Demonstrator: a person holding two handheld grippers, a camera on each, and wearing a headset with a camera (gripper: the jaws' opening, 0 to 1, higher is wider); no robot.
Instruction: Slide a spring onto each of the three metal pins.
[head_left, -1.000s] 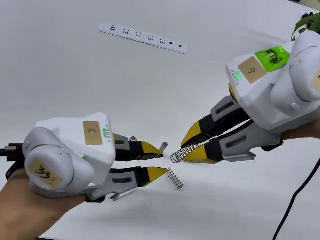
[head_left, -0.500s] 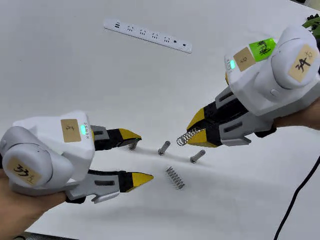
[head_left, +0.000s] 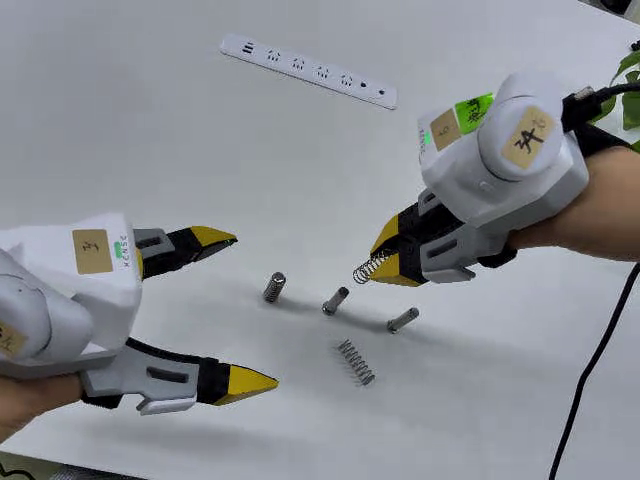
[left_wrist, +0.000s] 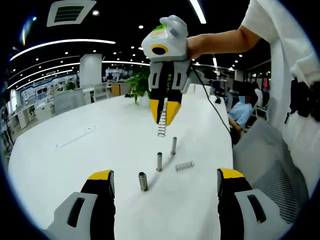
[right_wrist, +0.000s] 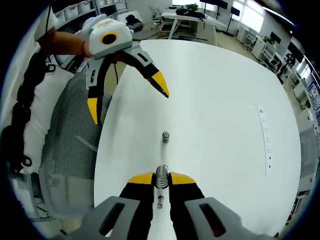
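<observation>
"How do the tongs stand?"

"Left tongs (head_left: 250, 310) gape wide, holding nothing. Right tongs (head_left: 388, 268) are clamped on a spring (head_left: 368, 268)."

"And the pins?"

"Three pins (head_left: 335, 300) stand in a row toward the table's (head_left: 150, 130) near edge. A loose spring (head_left: 355, 361) lies just beside them."

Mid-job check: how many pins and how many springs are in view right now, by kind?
Pins: 3 (left pin, middle pin, right pin).
Springs: 3 (fitted spring on the left pin, held spring in the right gripper, loose spring on the table).
Total: 6.
</observation>
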